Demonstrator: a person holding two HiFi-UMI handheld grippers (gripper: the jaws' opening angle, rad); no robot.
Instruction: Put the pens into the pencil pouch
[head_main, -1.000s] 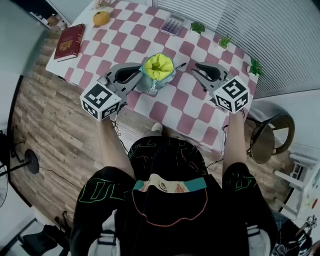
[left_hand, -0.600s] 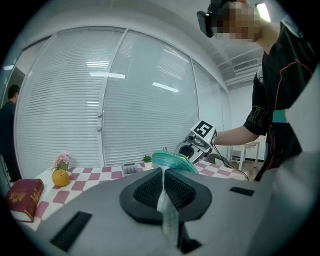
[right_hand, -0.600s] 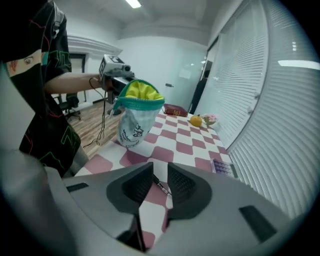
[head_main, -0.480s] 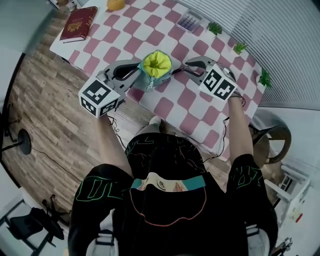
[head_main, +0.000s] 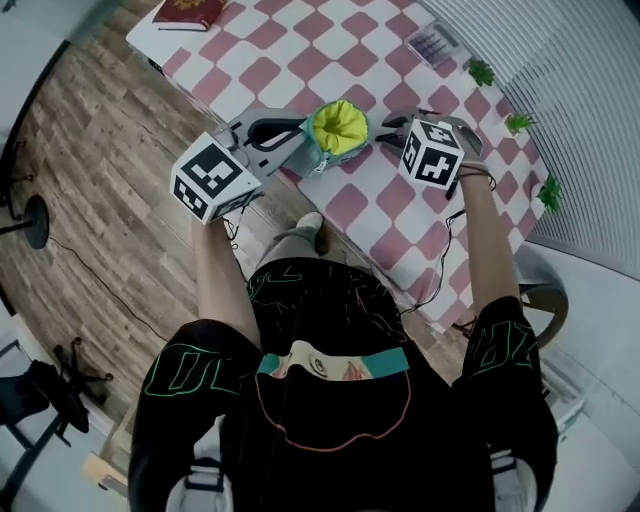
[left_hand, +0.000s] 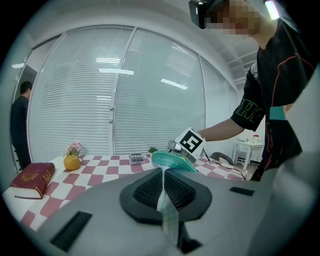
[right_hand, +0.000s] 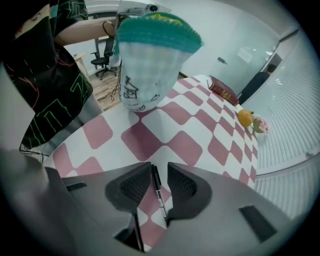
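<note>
The pencil pouch (head_main: 335, 135) stands upright on the checked table (head_main: 360, 205), teal outside with a yellow lining. My left gripper (head_main: 295, 142) is shut on its rim from the left; in the left gripper view the pouch's teal fabric (left_hand: 167, 200) runs pinched between the pads. My right gripper (head_main: 398, 128) points steeply down at the table just right of the pouch. In the right gripper view a black pen (right_hand: 159, 196) lies on the table between the opening jaws of the right gripper (right_hand: 159, 172), close to the left pad, with a gap beside it. The pouch (right_hand: 150, 65) rises beyond.
A red book (head_main: 190, 10) lies at the table's far left corner, with an orange (left_hand: 71, 162) and flowers nearby. A small grey box (head_main: 432, 43) and little green plants (head_main: 482, 72) sit along the far side. The table's near edge runs just below the pouch.
My right gripper has come down and in toward the pouch and tipped from near level to pointing at the table. The left gripper keeps its hold on the pouch's rim.
</note>
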